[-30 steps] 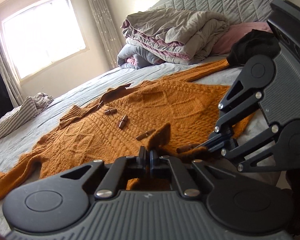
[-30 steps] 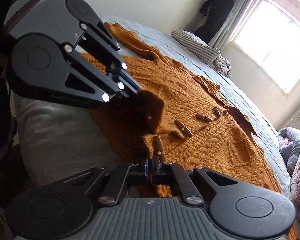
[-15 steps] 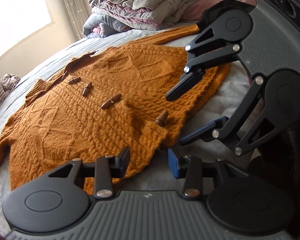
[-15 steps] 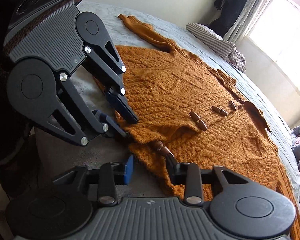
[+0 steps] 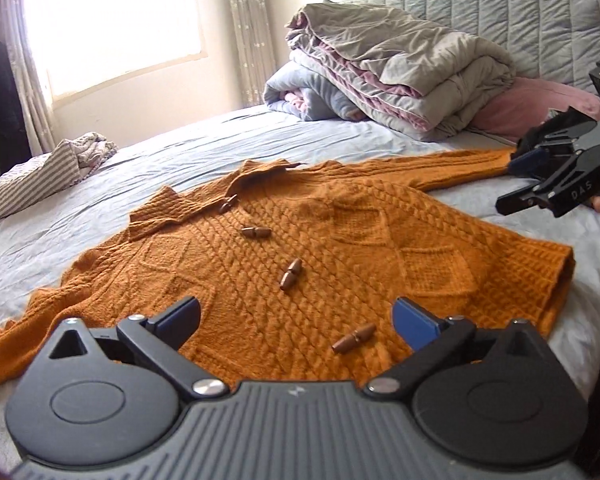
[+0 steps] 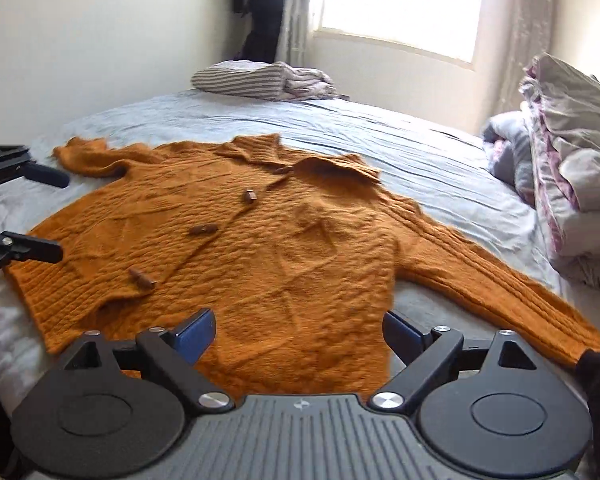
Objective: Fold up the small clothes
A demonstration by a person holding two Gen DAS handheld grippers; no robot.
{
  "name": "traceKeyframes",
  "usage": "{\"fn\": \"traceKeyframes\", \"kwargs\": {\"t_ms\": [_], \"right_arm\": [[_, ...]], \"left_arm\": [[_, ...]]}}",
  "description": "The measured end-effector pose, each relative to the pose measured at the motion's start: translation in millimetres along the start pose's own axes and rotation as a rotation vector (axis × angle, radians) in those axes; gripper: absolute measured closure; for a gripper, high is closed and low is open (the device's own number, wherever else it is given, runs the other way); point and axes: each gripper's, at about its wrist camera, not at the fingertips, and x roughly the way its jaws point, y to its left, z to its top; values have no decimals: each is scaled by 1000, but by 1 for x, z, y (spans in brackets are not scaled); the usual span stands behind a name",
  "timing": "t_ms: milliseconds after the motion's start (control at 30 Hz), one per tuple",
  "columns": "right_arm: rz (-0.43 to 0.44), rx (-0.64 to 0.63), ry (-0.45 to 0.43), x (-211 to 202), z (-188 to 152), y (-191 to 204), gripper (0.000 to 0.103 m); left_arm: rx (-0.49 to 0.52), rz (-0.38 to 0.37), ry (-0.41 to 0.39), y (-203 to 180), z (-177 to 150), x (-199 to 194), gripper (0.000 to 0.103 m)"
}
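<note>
A: What is seen nearest the cameras?

B: The left gripper (image 5: 296,318) is seen with its jaws spread wide and nothing held between them; it is held above the hem of the orange cardigan (image 5: 300,264). The right gripper (image 6: 298,330) is likewise spread apart and empty, above the cardigan's other lower edge.

A: And where is the cardigan found?

B: It is laid flat, front side up, on the grey-blue bed sheet (image 5: 172,152). Brown toggle buttons (image 5: 291,274) are lined along its front, and one sleeve (image 6: 488,276) is stretched out toward the pile of bedding. The collar (image 6: 284,156) is turned toward the far side of the bed.

A: What is noted beyond it?

B: A striped cloth (image 6: 252,80) is bunched at the far corner of the bed. Folded quilts (image 5: 388,76) are stacked against the quilted headboard (image 5: 520,12), with a pink pillow (image 5: 536,100) beside them. A bright window (image 6: 400,4) is seen behind.
</note>
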Motion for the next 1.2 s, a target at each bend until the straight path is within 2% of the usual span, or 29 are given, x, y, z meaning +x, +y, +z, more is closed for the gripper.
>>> {"fn": "traceKeyframes", "kwargs": {"t_ms": [133, 233, 300, 500, 600, 733, 933, 1000, 1033, 1067, 1100, 1133, 1167, 1200], "right_arm": [[-139, 218, 53, 29, -2, -63, 9], [-221, 351, 101, 53, -3, -98, 9], [-245, 434, 127, 69, -5, -115, 8], [-324, 516, 172, 106, -10, -145, 8], [-349, 605, 193, 118, -19, -164, 8], [-376, 702, 132, 124, -27, -178, 2], [-468, 817, 35, 135, -25, -195, 3], [-526, 855, 7, 137, -24, -200, 11], [-557, 864, -2, 139, -22, -202, 24], [-587, 860, -6, 141, -21, -205, 46], [-610, 850, -11, 143, -18, -208, 60], [-622, 853, -20, 144, -17, -211, 82], [-626, 866, -40, 142, -15, -214, 88], [-631, 866, -56, 141, -12, -215, 88]], "left_arm": [[-53, 84, 44, 11, 10, 36, 1], [-91, 120, 73, 19, 15, 58, 1], [-130, 134, 85, 26, 16, 72, 1], [-193, 153, 113, 38, 17, 104, 1], [-218, 163, 130, 44, 16, 115, 1], [-262, 182, 134, 54, 12, 124, 1], [-350, 212, 134, 75, 11, 131, 1], [-369, 216, 135, 82, 11, 133, 1], [-373, 218, 136, 84, 12, 134, 1], [-376, 223, 136, 87, 13, 135, 1], [-378, 228, 135, 90, 14, 136, 1], [-380, 236, 136, 93, 15, 136, 1], [-385, 249, 142, 96, 17, 137, 1], [-392, 260, 149, 99, 19, 138, 1]]}}
